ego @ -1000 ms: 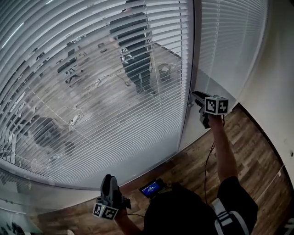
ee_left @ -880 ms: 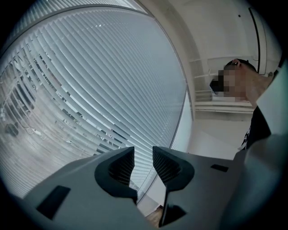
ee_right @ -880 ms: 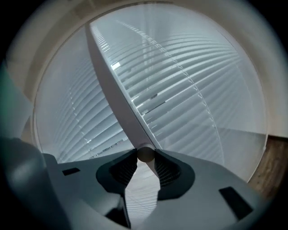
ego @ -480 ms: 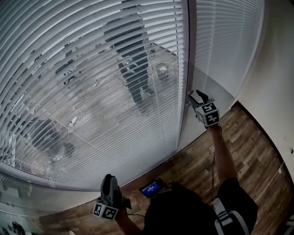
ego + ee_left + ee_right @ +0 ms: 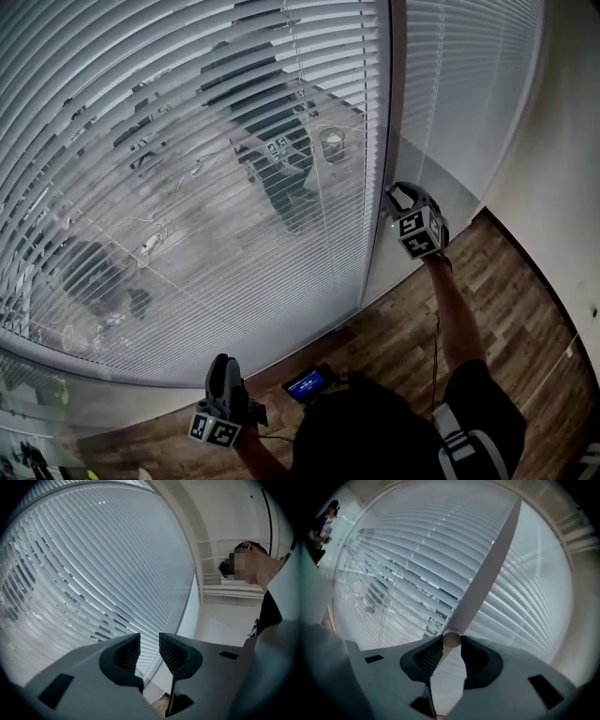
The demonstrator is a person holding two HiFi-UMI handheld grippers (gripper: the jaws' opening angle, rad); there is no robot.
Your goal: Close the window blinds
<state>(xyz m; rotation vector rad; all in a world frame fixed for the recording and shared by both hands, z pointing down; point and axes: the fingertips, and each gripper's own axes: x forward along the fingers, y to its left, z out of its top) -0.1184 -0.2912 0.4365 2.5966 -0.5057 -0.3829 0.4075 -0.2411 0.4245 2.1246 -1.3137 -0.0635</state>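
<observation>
White slatted blinds (image 5: 187,187) cover the big window, and their slats stand partly open, so the room's reflection shows through. A pale tilt wand (image 5: 487,569) hangs along the window frame. My right gripper (image 5: 398,202) is raised at the frame. In the right gripper view its jaws are closing on the wand's round end (image 5: 451,640), and both pads touch it. My left gripper (image 5: 223,370) hangs low by the sill. In the left gripper view (image 5: 149,641) a gap shows between its jaws, which hold nothing.
A narrower blind panel (image 5: 469,75) lies right of the frame, then a white wall (image 5: 572,141). Below is a wood floor (image 5: 506,281). A small device with a blue screen (image 5: 309,382) sits at my waist. The left gripper view shows a person (image 5: 267,602).
My right gripper has shifted a little left toward the window frame and turned at the wrist. The left gripper has stayed where it was.
</observation>
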